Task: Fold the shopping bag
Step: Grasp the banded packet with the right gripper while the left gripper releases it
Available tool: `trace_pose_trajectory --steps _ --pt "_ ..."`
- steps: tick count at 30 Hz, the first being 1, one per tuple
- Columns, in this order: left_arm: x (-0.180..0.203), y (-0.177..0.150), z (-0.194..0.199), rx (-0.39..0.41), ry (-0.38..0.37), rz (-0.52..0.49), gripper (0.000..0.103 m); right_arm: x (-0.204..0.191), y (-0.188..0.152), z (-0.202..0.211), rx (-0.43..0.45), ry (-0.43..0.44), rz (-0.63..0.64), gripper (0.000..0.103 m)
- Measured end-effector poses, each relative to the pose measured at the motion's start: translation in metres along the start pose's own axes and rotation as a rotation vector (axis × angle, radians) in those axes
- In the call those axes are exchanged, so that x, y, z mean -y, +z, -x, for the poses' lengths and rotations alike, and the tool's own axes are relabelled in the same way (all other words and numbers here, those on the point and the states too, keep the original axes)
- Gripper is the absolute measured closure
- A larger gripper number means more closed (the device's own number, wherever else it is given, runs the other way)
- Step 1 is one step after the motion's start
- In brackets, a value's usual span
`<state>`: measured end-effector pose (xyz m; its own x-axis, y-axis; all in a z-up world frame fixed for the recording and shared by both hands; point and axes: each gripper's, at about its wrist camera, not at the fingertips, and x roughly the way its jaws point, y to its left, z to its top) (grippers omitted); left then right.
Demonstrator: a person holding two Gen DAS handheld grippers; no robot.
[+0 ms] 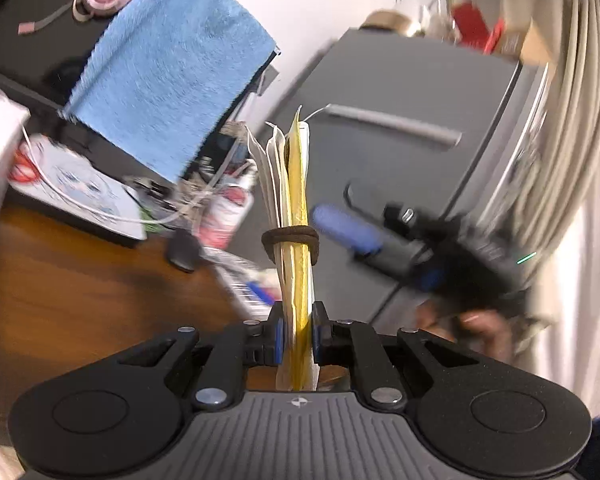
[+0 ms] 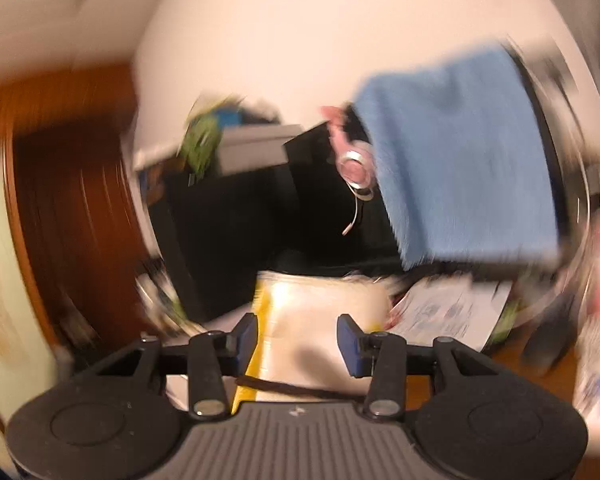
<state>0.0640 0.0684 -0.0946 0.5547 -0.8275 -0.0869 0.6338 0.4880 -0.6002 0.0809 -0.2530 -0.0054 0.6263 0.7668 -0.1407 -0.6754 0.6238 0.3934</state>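
Scene: you hold both tools up over a brown wooden desk (image 1: 80,292); a grey cabinet with a bar handle (image 1: 412,152) stands far right, and a blue fluffy towel (image 1: 172,72) hangs over a black monitor far left. Both views are smeared, the right one badly.

Bag: the white-and-yellow plastic shopping bag (image 1: 294,208) is already a flat, many-layered packet, bound across its middle by a brown elastic hair tie (image 1: 290,240). It is off the desk, held in the air.

Long axis: in the left wrist view the packet runs straight out from your left tongs, edge-on, its free end pointing far.

Left tongs: the left gripper (image 1: 298,336) is clamped on the near end of the packet, blue pads hard against both faces.

Right tongs: the right gripper (image 2: 297,338) stands apart, holding nothing. In its own view the packet's broad face (image 2: 324,320) lies just beyond and below the fingers, with the tie crossing under them.

Nearer hand: your left has the bag. The right tool sits just to the right of the tie, close but apart from it.

Stage: I judge the folding all but finished. Whether the tie is fully seated I cannot tell.

Writing: none readable. The printed white sheets (image 1: 80,188) on the desk and a red-and-white packet (image 1: 226,216) are too blurred.
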Motion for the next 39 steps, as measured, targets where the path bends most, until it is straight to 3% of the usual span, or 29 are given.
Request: trace_pose_trajectory --steps 5,9,10,11,13,15,17,20,23,26,30,36,39 --pt "-0.005 0.002 0.000 0.004 -0.066 0.072 0.090 0.060 -0.023 0.013 0.028 0.138 -0.328 0.058" --pt "-0.009 0.004 -0.001 0.006 -0.119 0.130 0.090 0.088 -0.050 0.006 0.023 0.338 -0.516 0.059" --pt "-0.010 0.005 -0.001 0.007 -0.132 0.145 0.090 0.091 -0.053 0.002 0.022 0.367 -0.538 0.065" --pt "-0.011 0.005 -0.001 0.008 -0.145 0.159 0.089 0.093 -0.057 0.000 0.027 0.385 -0.552 0.082" --pt "-0.012 0.006 -0.001 0.010 -0.158 0.179 0.089 0.095 -0.063 -0.001 0.036 0.402 -0.573 0.085" --pt "-0.012 0.007 0.001 0.024 -0.138 0.185 0.085 0.097 -0.066 -0.002 0.039 0.406 -0.589 0.088" --pt "-0.012 0.008 0.005 0.040 -0.114 0.185 0.065 0.100 -0.067 -0.002 0.039 0.407 -0.606 0.089" --pt "-0.010 0.012 0.013 0.076 -0.088 0.175 0.043 0.106 -0.064 0.001 0.048 0.357 -0.617 0.089" --pt "-0.007 0.016 0.023 0.111 -0.069 0.166 0.035 0.116 -0.060 0.002 0.044 0.284 -0.638 0.089" --pt "-0.003 0.020 0.034 0.136 -0.048 0.150 0.023 0.129 -0.054 -0.008 -0.030 0.173 -0.648 0.089" --pt "0.002 0.026 0.048 0.169 -0.019 0.130 0.021 0.147 -0.055 -0.037 -0.163 0.050 -0.654 0.089" --pt "0.006 0.032 0.067 0.205 0.031 0.105 0.013 0.156 -0.050 -0.081 -0.358 -0.078 -0.526 0.089" --pt "0.007 0.033 0.076 0.219 0.069 0.092 0.007 0.155 -0.044 -0.093 -0.424 -0.141 -0.441 0.083"
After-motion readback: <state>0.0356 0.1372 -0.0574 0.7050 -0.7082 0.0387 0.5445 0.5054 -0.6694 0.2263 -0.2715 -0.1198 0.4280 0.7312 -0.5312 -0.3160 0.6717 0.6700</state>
